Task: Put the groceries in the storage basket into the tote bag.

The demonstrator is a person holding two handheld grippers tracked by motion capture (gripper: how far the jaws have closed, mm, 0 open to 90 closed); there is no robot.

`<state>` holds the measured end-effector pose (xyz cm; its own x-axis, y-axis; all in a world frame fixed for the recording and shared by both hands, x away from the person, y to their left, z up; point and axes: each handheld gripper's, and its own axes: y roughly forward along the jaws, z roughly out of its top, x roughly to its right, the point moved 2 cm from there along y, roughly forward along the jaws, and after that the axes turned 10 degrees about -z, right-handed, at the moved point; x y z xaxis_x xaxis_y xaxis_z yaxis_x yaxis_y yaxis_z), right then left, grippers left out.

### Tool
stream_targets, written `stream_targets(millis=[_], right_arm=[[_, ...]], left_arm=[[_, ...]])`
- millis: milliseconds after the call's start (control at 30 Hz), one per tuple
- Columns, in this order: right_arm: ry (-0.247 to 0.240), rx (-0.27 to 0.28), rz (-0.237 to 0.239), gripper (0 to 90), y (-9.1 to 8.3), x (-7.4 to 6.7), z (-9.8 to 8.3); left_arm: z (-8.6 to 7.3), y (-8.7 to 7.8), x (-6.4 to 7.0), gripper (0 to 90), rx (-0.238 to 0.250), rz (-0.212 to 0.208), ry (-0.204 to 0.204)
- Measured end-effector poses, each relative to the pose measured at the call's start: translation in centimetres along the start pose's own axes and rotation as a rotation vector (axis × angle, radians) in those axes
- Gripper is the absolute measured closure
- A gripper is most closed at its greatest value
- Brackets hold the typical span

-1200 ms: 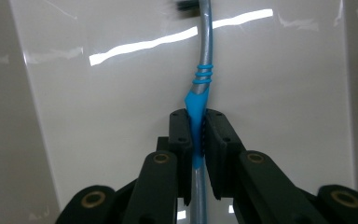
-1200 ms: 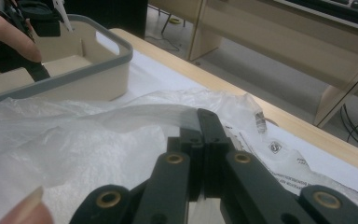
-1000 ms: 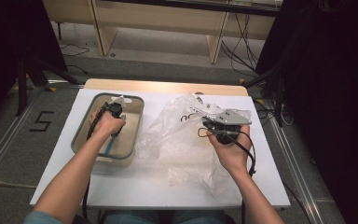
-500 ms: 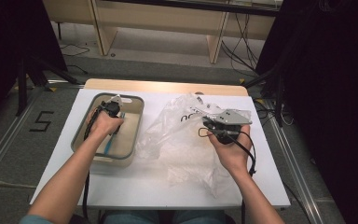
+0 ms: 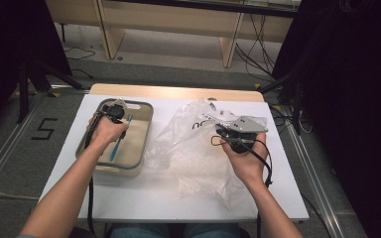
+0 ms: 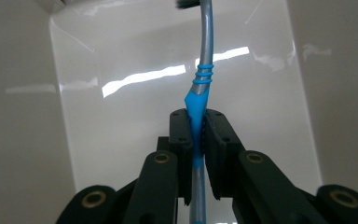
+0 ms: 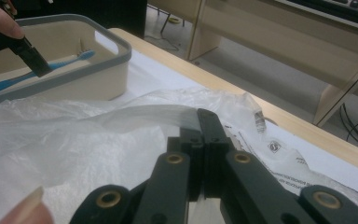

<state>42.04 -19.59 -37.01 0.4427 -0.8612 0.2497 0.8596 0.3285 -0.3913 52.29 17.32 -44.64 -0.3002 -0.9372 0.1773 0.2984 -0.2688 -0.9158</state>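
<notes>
Gripping the light, stiff, slick blue toothbrush point(image 6: 197, 100) mid-handle inside the beige bin point(image 5: 141, 144), the left gripper point(image 6: 195, 135) looks secure, while the right gripper point(image 7: 204, 135) is clamped on the flimsy plastic bag's point(image 7: 74, 154) edge

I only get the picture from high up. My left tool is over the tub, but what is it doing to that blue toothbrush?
Observer: The left tool has its jaws shut on the toothbrush, gripping the blue part of the handle.
Operator: Which way is the brushy end?
Observer: In the left gripper view the handle runs up past the jaws, and the dark bristle head sits at the far end, inside the tub.
Operator: And my right tool, is it just lying on the bag?
Observer: No. The right tool is shut on a bunched edge of the clear plastic bag, pulled taut in front of the jaws.
</notes>
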Motion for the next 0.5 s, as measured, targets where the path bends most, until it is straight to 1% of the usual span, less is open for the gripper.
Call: stream_targets(millis=[267, 500], right_arm=[[0.0, -0.001, 0.0, 90.0, 0.0, 0.0, 0.0], [0.002, -0.001, -0.001, 90.0, 0.0, 0.0, 0.0]], left_arm=[[-0.1, -1.1, -0.1, 81.4, 0.062, -0.01, 0.017], [-0.2, -1.9, 0.1, 81.5, 0.101, -0.004, 0.046]])
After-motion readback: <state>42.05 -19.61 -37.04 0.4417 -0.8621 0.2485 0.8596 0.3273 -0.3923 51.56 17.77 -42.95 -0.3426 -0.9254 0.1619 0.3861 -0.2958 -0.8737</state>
